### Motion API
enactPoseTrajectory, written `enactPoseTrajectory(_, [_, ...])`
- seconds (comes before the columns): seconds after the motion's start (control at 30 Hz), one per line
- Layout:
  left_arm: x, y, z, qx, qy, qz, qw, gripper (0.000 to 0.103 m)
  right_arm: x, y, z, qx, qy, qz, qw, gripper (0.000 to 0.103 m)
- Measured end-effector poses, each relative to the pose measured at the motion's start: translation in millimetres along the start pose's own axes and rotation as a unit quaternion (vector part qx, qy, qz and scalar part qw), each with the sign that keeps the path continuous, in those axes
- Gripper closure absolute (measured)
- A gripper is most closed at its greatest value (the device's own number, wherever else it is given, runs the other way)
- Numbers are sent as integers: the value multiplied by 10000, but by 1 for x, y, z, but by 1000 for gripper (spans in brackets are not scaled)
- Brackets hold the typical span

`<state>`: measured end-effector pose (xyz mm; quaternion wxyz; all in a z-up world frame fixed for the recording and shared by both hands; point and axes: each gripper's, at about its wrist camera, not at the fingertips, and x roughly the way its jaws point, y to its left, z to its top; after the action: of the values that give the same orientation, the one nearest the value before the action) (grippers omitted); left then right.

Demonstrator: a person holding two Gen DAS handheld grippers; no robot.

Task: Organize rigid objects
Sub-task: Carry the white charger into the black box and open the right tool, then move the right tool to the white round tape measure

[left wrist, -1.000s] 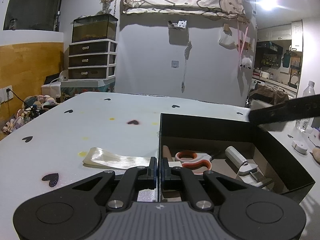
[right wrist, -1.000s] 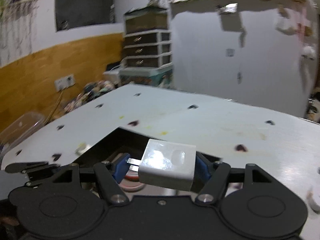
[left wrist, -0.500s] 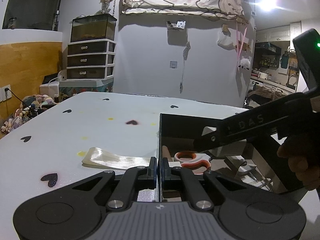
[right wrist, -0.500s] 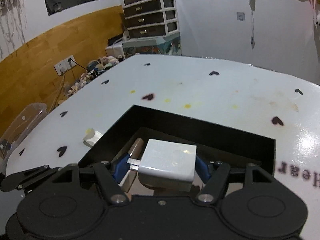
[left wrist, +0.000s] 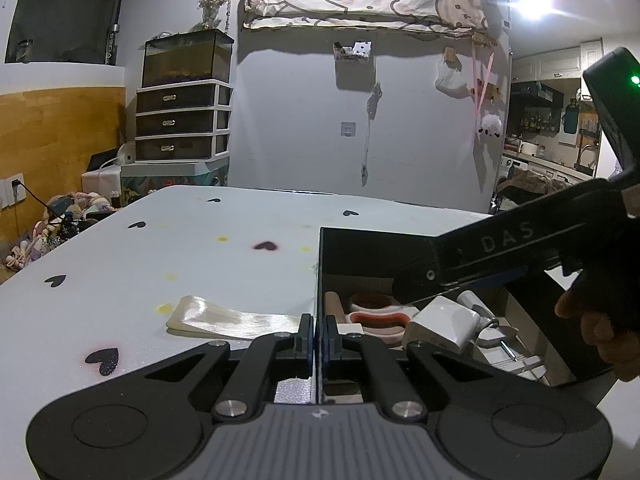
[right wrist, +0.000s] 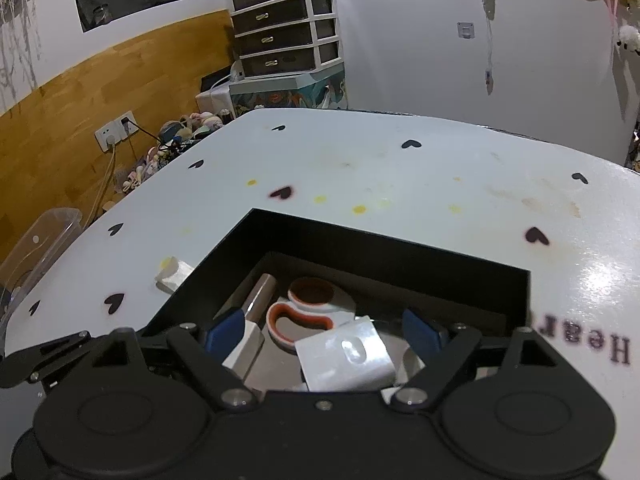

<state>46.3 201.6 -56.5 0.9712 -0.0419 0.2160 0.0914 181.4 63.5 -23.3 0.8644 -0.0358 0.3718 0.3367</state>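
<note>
A black open box [right wrist: 360,240] stands on the white table; it also shows in the left wrist view [left wrist: 360,248]. Inside lie orange-handled scissors [right wrist: 304,316], a brown stick [right wrist: 260,292] and other white items. A white charger block [right wrist: 346,354] lies loose in the box between my right gripper's open fingers; it shows in the left wrist view [left wrist: 442,322] too. My right gripper [right wrist: 324,330] hovers over the box, open. My left gripper [left wrist: 318,334] is shut on the box's left wall near the front.
A pale folded strip [left wrist: 228,316] lies on the table left of the box. The table [right wrist: 400,168] carries black heart marks and yellow spots. A drawer unit [left wrist: 180,124] and clutter stand beyond the far left edge.
My right gripper came over the box, lowered and opened; the white charger block left its fingers and now lies in the box. My left gripper has not moved.
</note>
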Motion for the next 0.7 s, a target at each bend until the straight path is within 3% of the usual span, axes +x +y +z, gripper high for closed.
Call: enactPoseTrajectory(0.7, [-1,0,1,-2,-5,12,10000,99,-48,-5,-20,46,-205,-74,9998,11])
